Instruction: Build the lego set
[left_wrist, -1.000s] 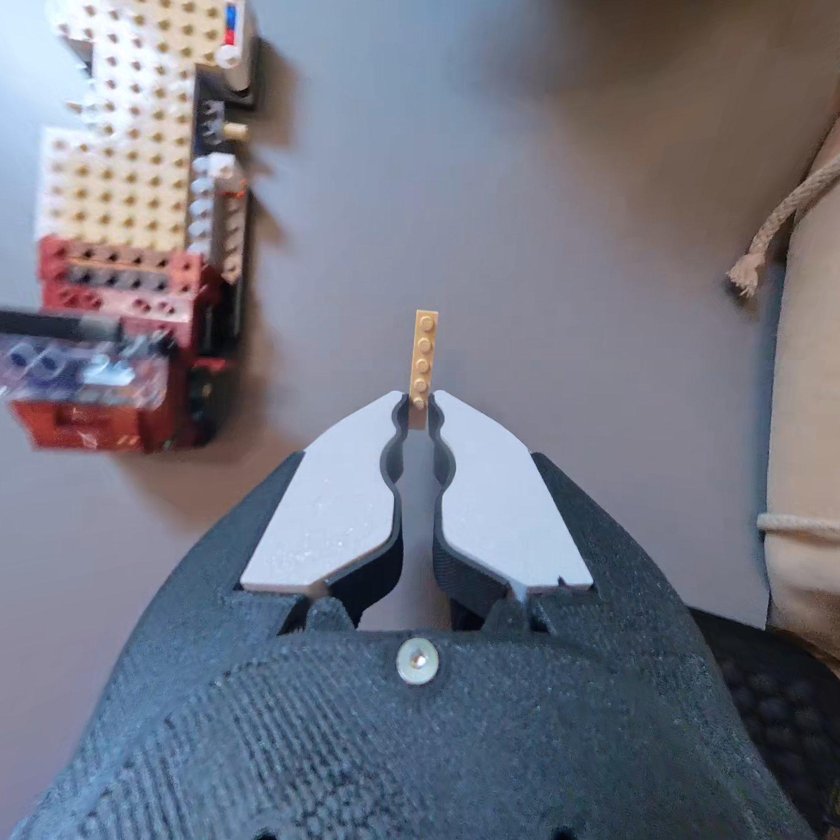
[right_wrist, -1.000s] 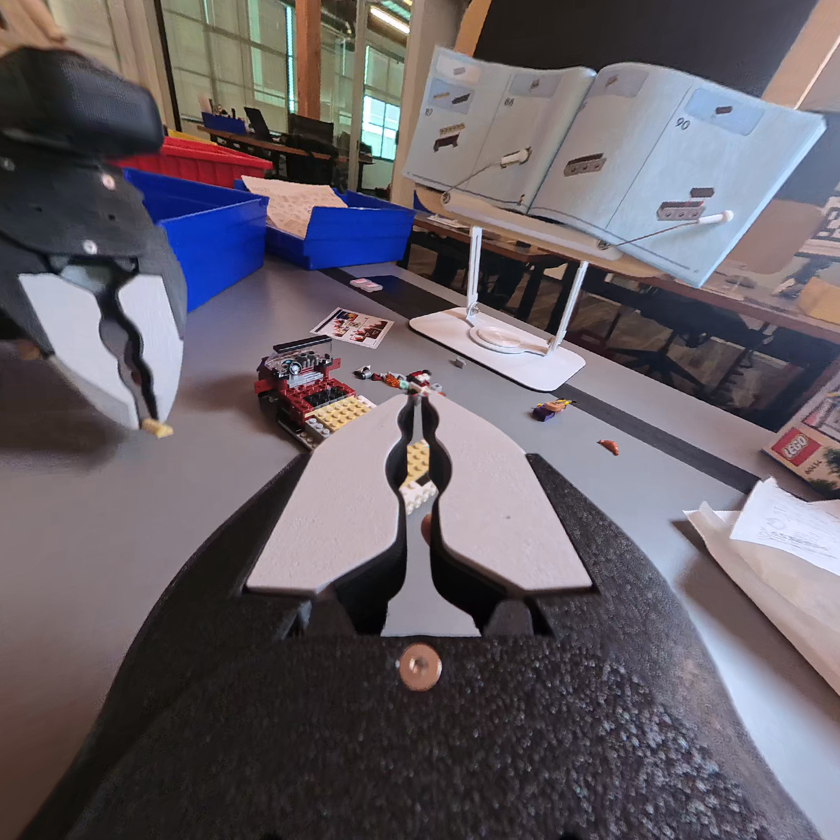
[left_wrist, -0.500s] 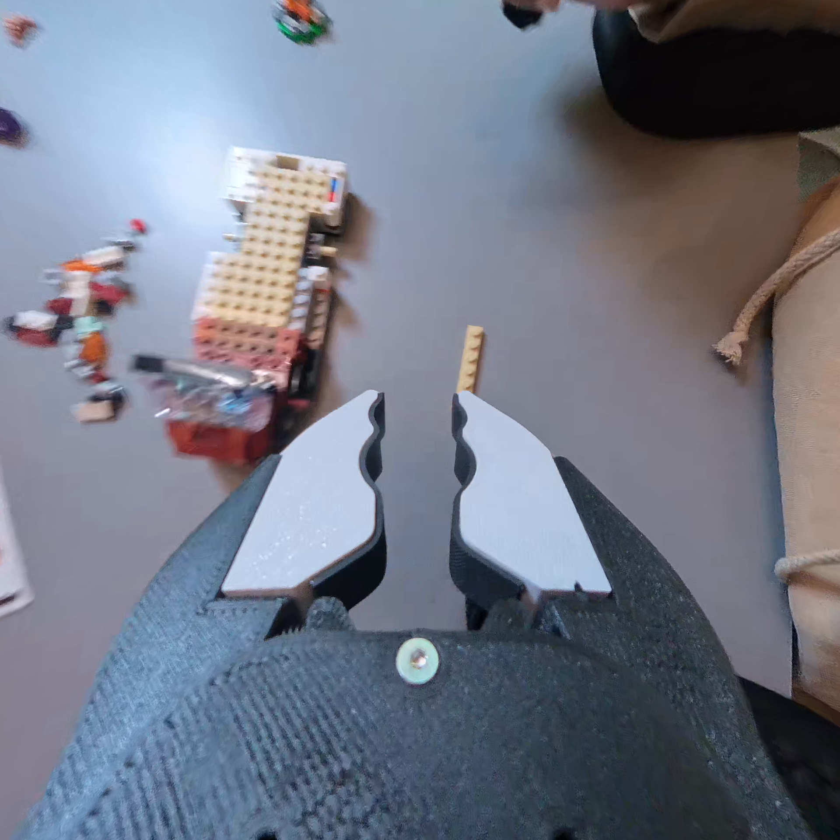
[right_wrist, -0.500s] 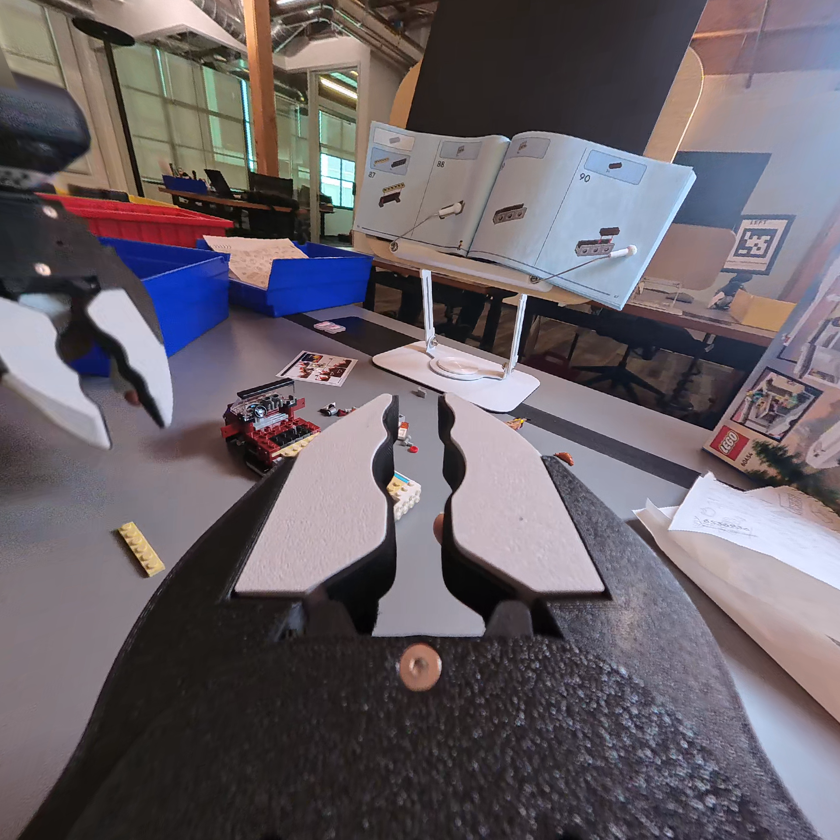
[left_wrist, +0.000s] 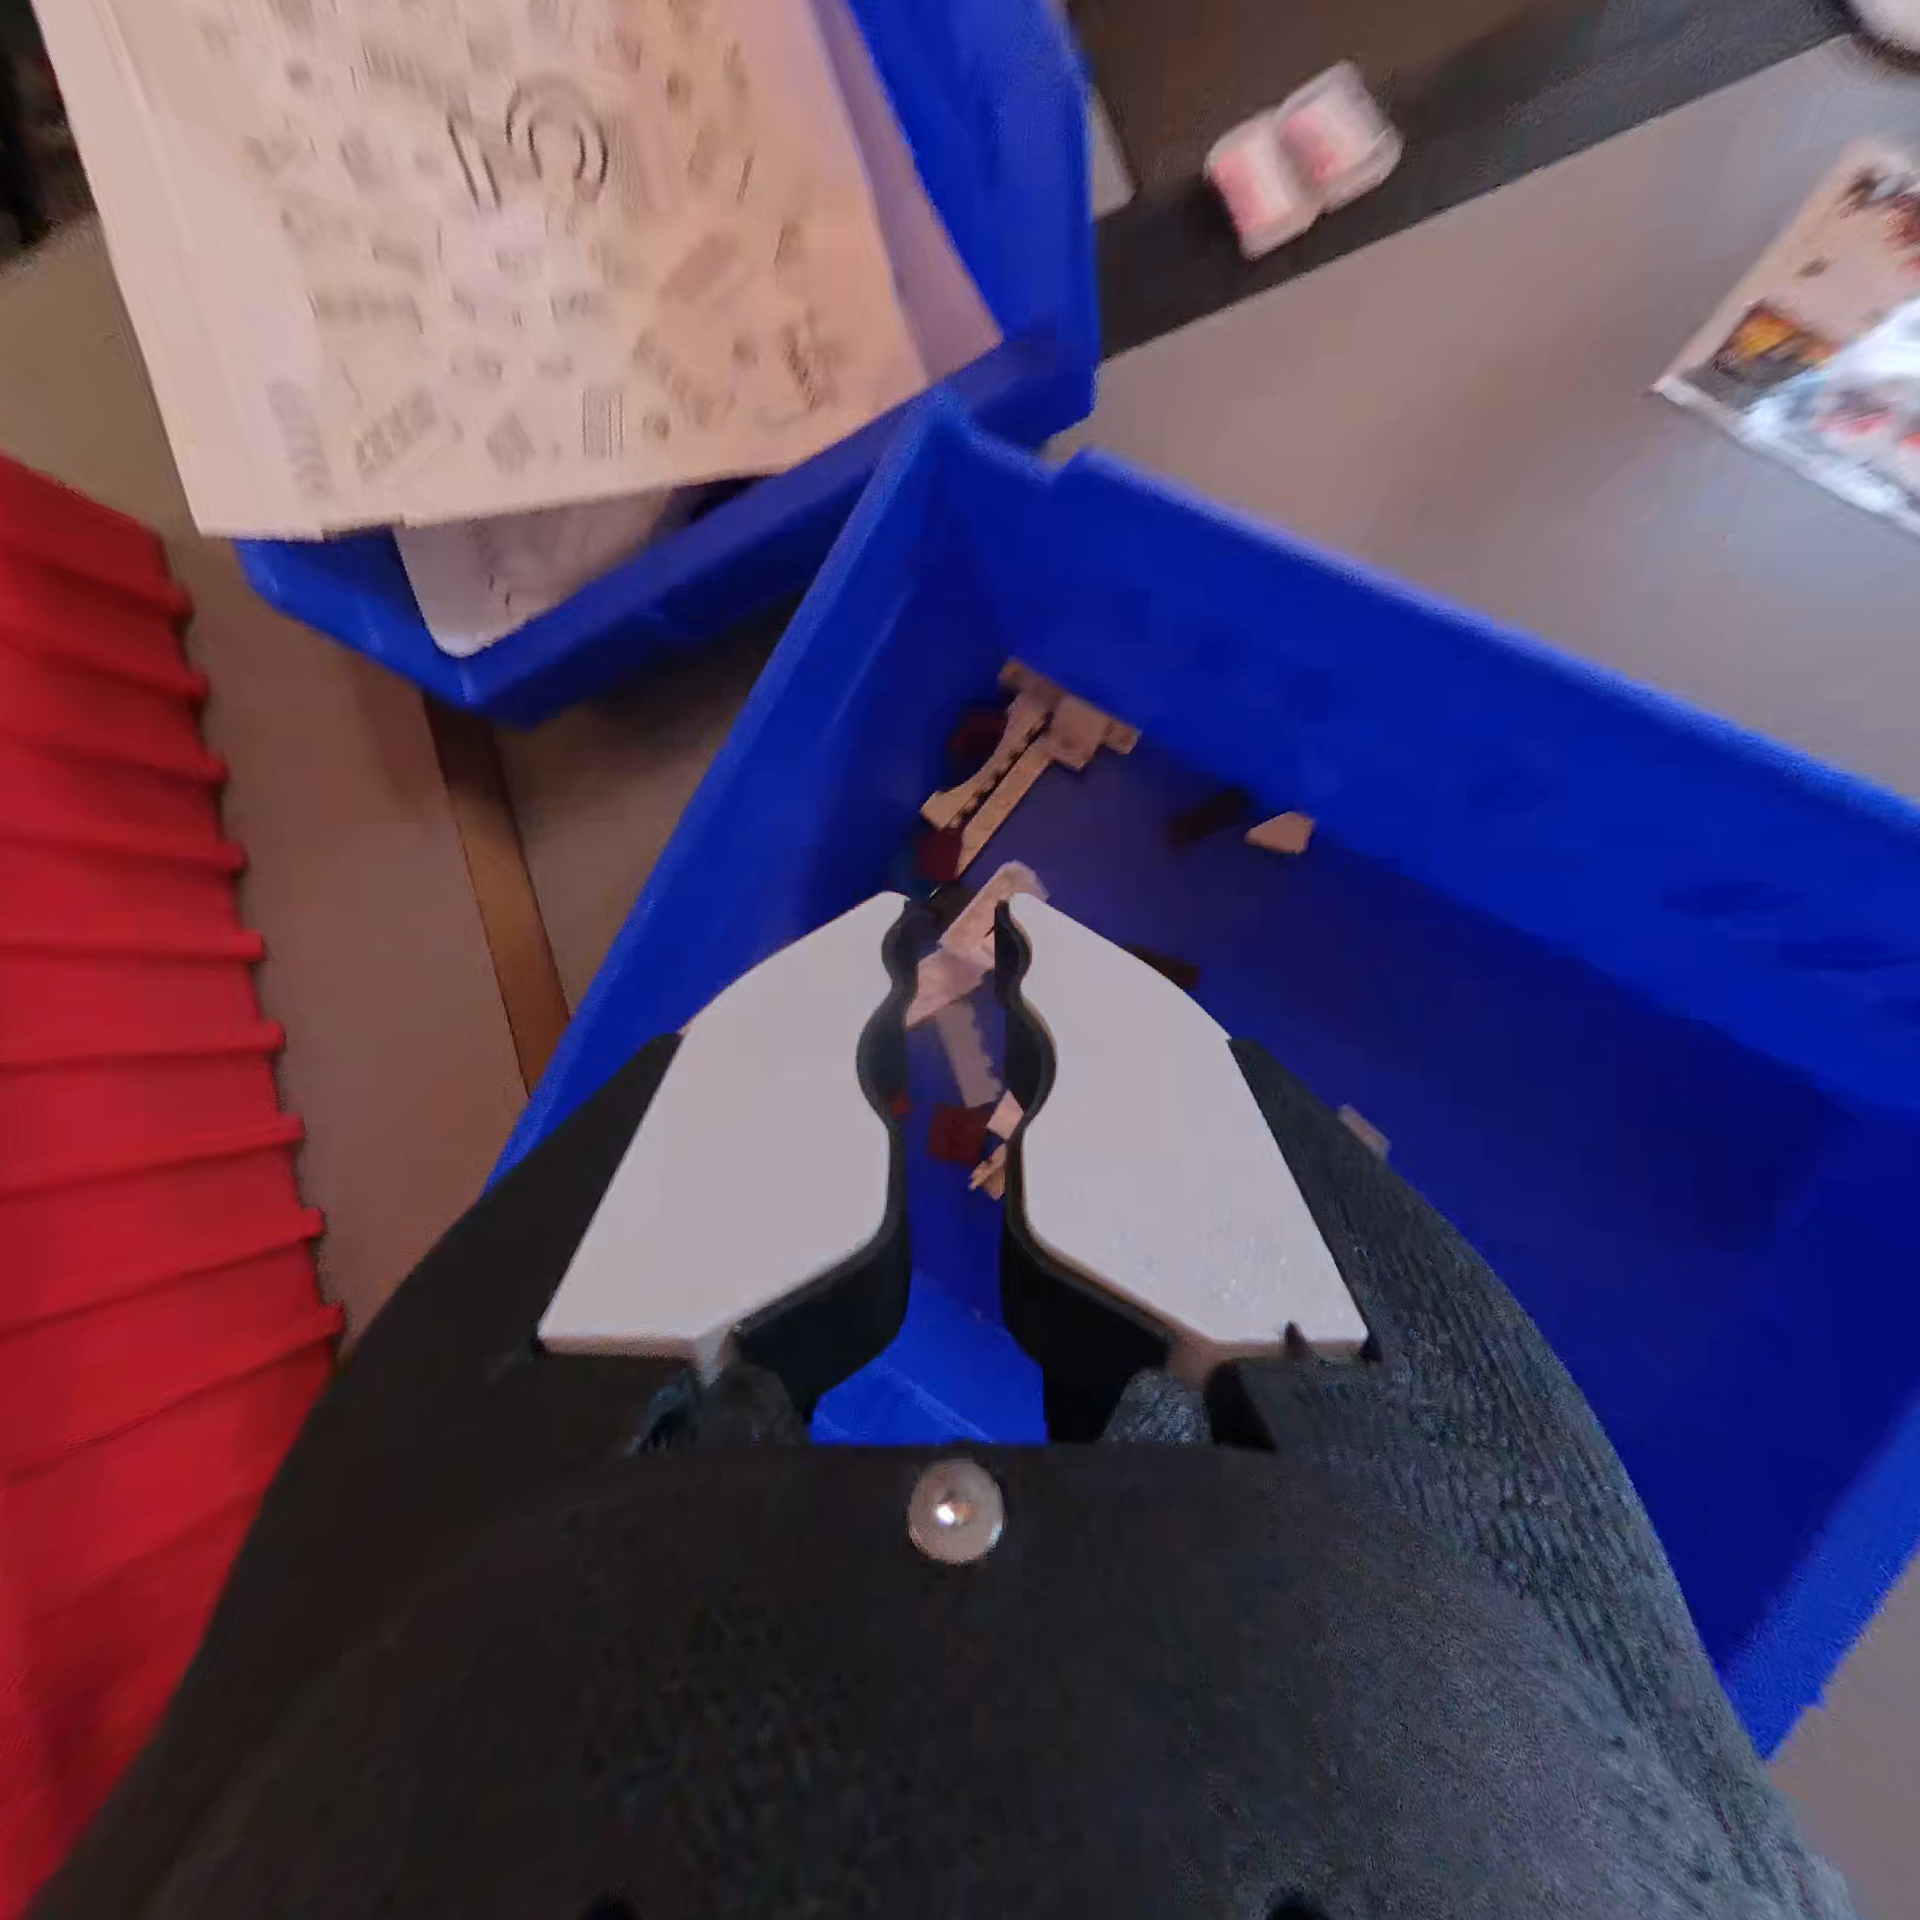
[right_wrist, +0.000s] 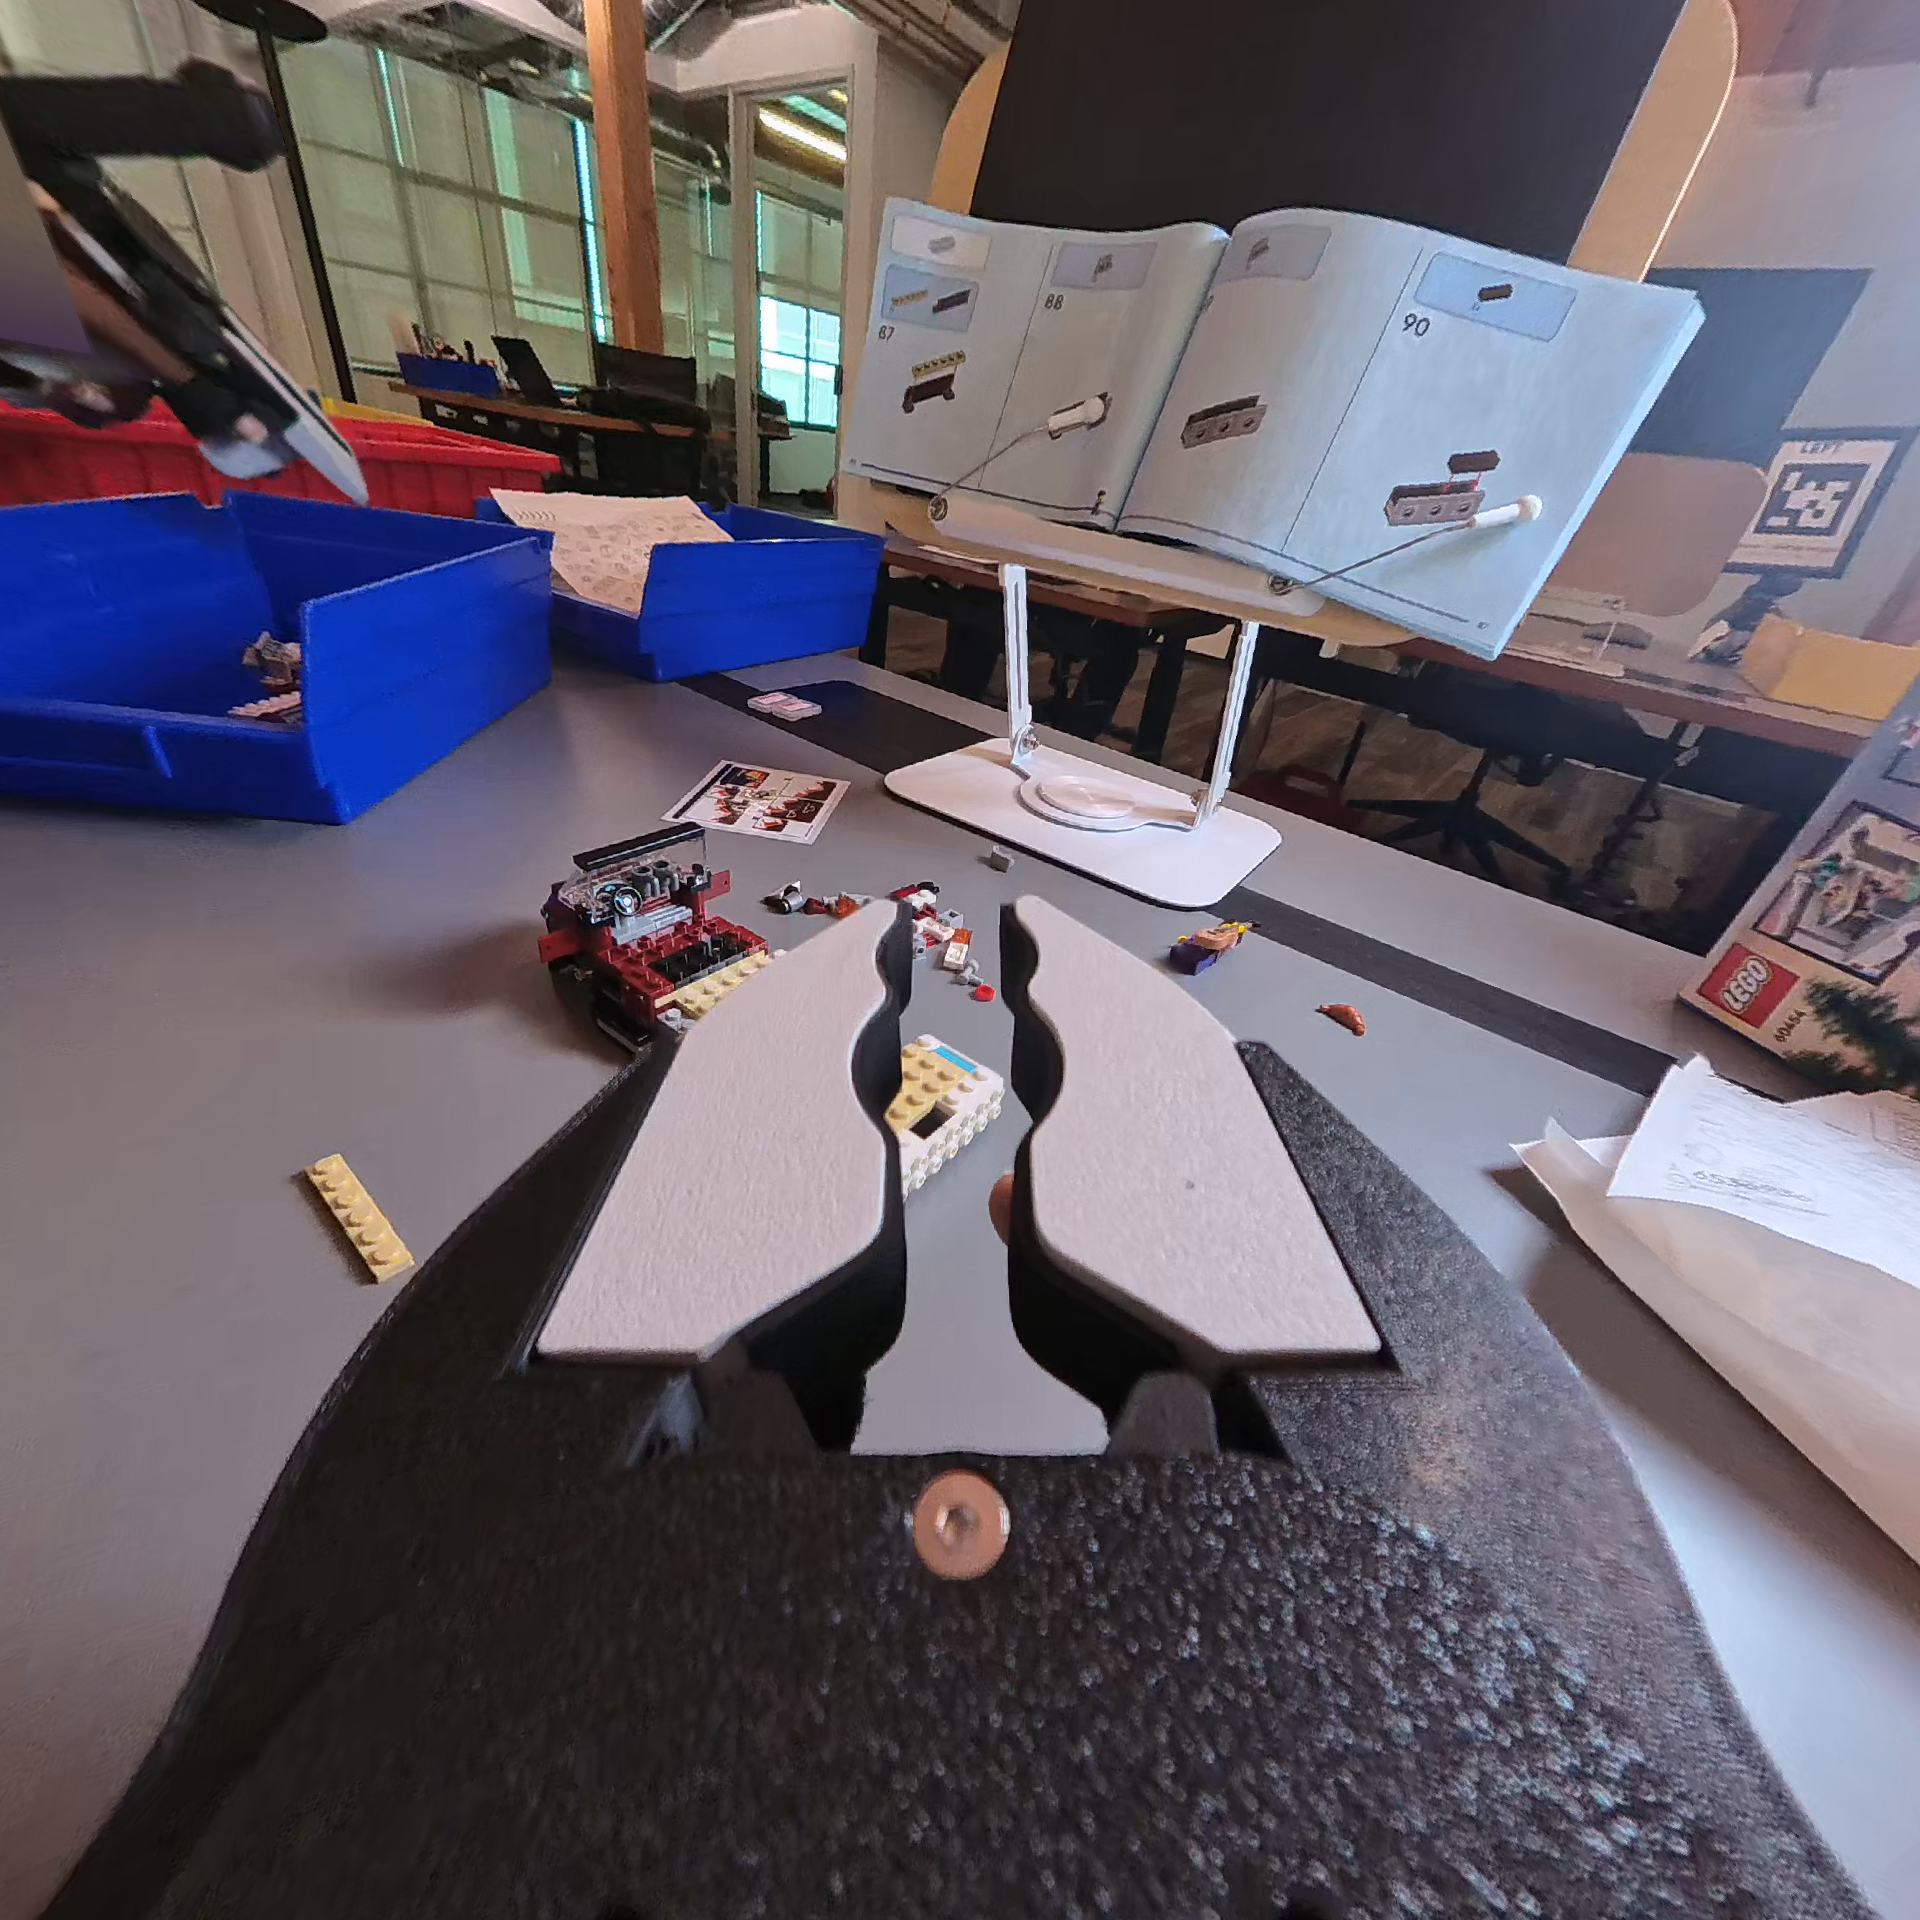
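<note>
Though blurred by motion, shows the left gripper (left_wrist: 951, 914) with fingers only narrowly apart and pressing on nothing. Hangs above a blue bin (left_wrist: 1455, 727), clear of its rim in the right wrist view. Through the gap, tan strips (left_wrist: 966, 987) and dark red bits lying on the bin floor; farther in, more tan strips (left_wrist: 1023, 753) heaped in the corner. Left of the bin, a ribbed red bin (left_wrist: 104, 1039). Beyond, a second blue bin (left_wrist: 987, 208) carrying a printed sheet (left_wrist: 499, 239).

Over on the right: right gripper (right_wrist: 951, 914) also narrowly parted, nothing between the pads, poised low over the grey table (right_wrist: 208, 1039). Seen through the gap, a cream and white block assembly (right_wrist: 940, 1101) resting on the table. Off to the left, apart from everything, a flat yellow strip (right_wrist: 358, 1216) lying loose. Just past the left fingertip, a dark red toy car (right_wrist: 649, 935) with a clear windscreen; beside it, a scatter of small loose pieces (right_wrist: 935, 925). To the right, white papers (right_wrist: 1766, 1195) and a printed box (right_wrist: 1829, 935). Farther back, an open booklet (right_wrist: 1278, 416) propped on a white stand (right_wrist: 1091, 810).
</note>
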